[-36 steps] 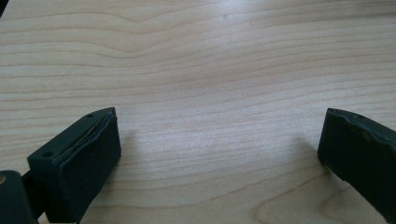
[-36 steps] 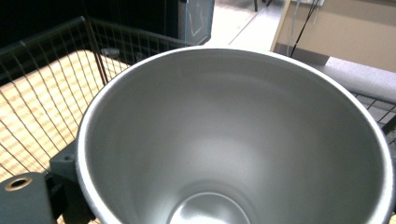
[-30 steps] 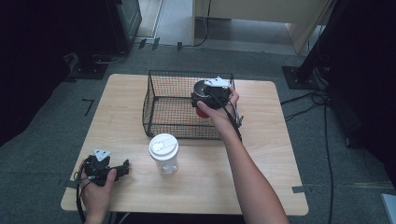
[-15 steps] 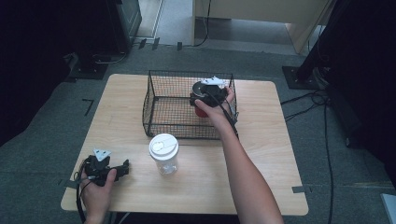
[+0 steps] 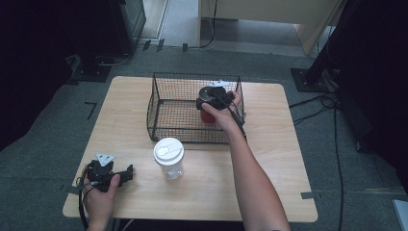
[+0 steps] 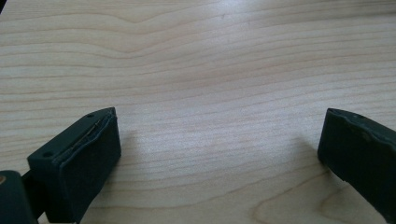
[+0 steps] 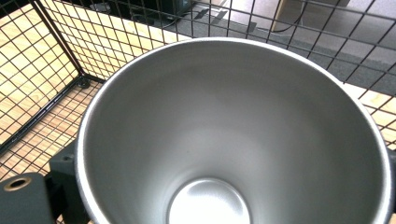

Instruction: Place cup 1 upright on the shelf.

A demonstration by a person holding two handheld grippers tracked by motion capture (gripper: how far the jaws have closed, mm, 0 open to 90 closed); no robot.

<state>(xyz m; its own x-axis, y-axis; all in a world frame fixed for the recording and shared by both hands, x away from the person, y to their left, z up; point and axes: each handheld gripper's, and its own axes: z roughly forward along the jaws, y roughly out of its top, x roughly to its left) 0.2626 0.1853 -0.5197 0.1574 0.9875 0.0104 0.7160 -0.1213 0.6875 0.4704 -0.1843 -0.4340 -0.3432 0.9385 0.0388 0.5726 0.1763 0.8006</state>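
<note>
The right gripper (image 5: 211, 103) has slid slightly toward nine o'clock inside the basket (image 5: 159, 103), jaws clamped on the cup (image 7: 233, 135), which sits low, likely near release. The left gripper (image 5: 126, 174) rests apart at seven o'clock.

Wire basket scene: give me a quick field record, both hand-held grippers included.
basket: black wire basket on the far middle of the wooden table
cup: red outside, steel inside, upright, in the basket's right end
right hand-held gripper: jaws around the cup, inside the basket
left hand-held gripper: jaws wide apart, holding nothing, near left table corner
other: clear lidded cup in front of the basket
</note>
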